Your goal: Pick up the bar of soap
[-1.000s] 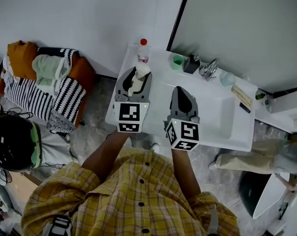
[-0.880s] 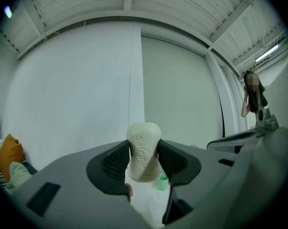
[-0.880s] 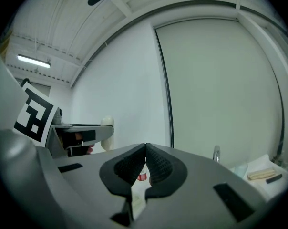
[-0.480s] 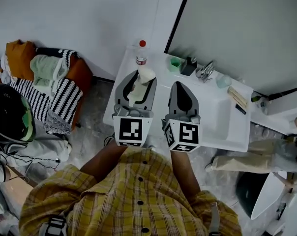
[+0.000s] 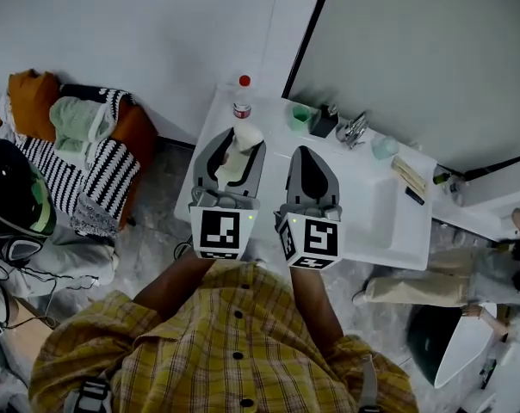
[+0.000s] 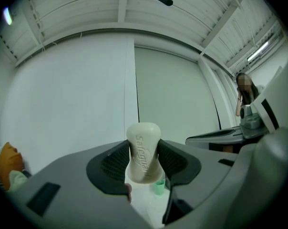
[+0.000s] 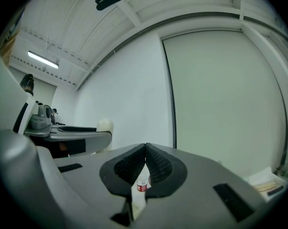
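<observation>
Held: bar of soap point(image 6: 143, 151) in left gripper point(image 6: 144, 163).
I see both pads pressed on the bar, which stands on end over the left end of the white washbasin point(image 5: 389, 231), near the red-capped bottle point(image 5: 242, 101). The right gripper point(image 7: 145, 151) is alongside, jaws together, nothing between.

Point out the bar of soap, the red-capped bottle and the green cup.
bar of soap point(image 6: 143, 151): left gripper view, middle of its embossed face.
red-capped bottle point(image 5: 241, 107): head view, body below the cap.
green cup point(image 5: 300, 115): head view, its side wall.
</observation>
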`<state>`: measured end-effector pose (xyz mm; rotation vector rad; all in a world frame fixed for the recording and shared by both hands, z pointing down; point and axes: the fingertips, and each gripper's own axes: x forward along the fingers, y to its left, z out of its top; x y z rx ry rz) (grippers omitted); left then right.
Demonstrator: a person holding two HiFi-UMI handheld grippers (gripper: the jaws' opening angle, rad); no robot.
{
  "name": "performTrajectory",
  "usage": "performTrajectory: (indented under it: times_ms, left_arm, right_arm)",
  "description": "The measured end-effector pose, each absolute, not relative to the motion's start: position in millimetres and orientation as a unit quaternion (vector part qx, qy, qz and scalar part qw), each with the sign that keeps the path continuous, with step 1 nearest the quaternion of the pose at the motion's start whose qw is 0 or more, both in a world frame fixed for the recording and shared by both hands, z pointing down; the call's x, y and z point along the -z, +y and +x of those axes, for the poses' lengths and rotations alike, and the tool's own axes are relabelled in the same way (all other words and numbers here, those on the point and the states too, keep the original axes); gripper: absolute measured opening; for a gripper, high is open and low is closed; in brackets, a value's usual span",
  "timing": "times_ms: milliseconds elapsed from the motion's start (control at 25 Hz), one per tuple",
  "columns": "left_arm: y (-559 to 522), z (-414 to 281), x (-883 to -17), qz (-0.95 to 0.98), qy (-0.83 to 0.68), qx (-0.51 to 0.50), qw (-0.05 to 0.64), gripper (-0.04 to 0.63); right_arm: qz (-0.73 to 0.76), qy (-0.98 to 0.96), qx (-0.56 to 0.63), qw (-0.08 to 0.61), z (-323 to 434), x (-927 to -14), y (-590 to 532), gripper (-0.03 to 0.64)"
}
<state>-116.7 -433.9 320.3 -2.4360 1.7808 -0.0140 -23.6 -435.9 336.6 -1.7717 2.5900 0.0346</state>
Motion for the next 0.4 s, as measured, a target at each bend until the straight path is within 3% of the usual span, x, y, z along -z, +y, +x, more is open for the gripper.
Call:
performTrajectory:
  times_ms: [400]
  left_arm:
    - [-426.0, -117.4, -320.7, -0.804, 0.591, 0.001, 0.068, 0.195]
  right_arm:
    - [-0.563, 0.826, -0.016, 0.006, -25.6, -338.8, -430.9, 0.018]
